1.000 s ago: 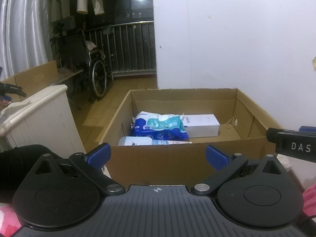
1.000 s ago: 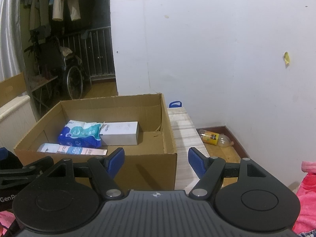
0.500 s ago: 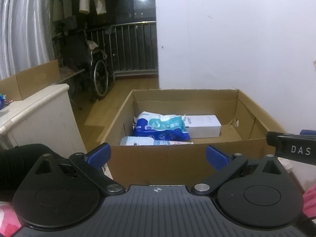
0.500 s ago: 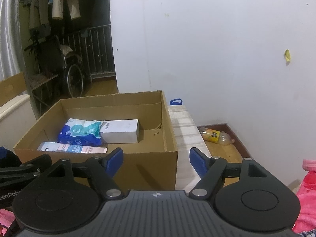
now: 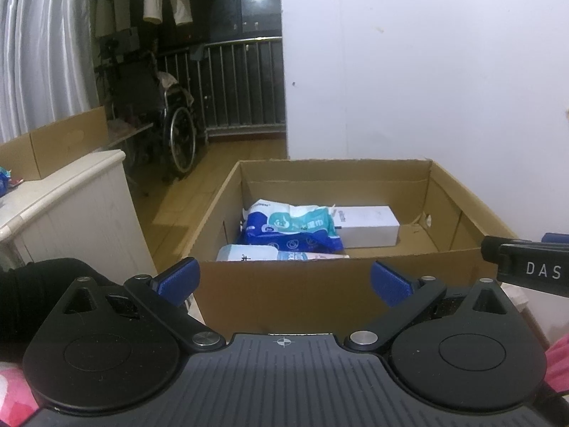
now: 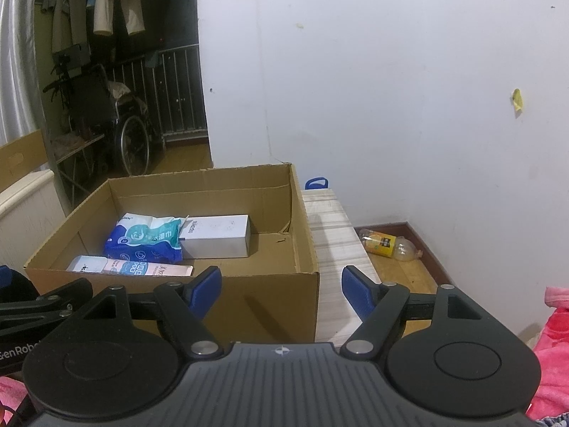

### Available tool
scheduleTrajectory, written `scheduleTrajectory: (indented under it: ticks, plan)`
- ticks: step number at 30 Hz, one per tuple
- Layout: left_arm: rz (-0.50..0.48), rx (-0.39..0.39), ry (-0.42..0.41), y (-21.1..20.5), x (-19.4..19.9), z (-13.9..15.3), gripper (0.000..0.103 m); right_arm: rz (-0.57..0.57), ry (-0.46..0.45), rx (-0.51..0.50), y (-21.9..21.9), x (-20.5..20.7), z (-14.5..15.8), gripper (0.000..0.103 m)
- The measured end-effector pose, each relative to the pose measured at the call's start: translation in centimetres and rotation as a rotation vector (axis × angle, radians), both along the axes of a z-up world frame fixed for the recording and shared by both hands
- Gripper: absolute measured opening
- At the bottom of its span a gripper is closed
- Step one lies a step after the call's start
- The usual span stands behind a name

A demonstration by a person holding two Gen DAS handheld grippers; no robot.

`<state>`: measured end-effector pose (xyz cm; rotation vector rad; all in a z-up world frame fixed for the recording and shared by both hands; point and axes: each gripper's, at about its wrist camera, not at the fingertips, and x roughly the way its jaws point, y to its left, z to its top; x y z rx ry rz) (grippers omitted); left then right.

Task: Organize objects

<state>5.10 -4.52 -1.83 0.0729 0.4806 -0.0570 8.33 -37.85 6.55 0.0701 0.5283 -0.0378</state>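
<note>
An open cardboard box (image 5: 306,284) (image 6: 249,295) stands on the floor in front of both grippers. Inside lie a blue and white wipes pack (image 5: 291,227) (image 6: 147,240), a white carton (image 5: 368,226) (image 6: 218,235) to its right, and a flat pale packet (image 5: 249,252) (image 6: 131,267) against the near wall. My left gripper (image 5: 284,281) hangs open on the near side of the box with nothing between its blue pads. My right gripper (image 6: 281,284) is open too, empty, over the box's near right corner. Its dark finger (image 5: 526,265) shows at the right edge of the left wrist view.
A pale wooden crate (image 6: 334,235) stands right of the box, with a plastic bottle (image 6: 387,243) on the floor beyond it. A white cabinet (image 5: 67,210) stands to the left, a wheelchair (image 5: 167,121) behind, and pink cloth (image 6: 558,348) near right.
Both views stay almost the same. The right gripper's jaws have spread very slightly. Nothing in the box has moved.
</note>
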Motion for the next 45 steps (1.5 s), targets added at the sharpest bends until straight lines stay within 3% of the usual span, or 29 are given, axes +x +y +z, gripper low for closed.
scheduleTrajectory:
  ticks: [45]
  plan:
    - [0.001,0.014,0.004,0.03,-0.04,-0.16,0.103,0.001,0.005,0.003,-0.21,0.05,-0.06,0.078]
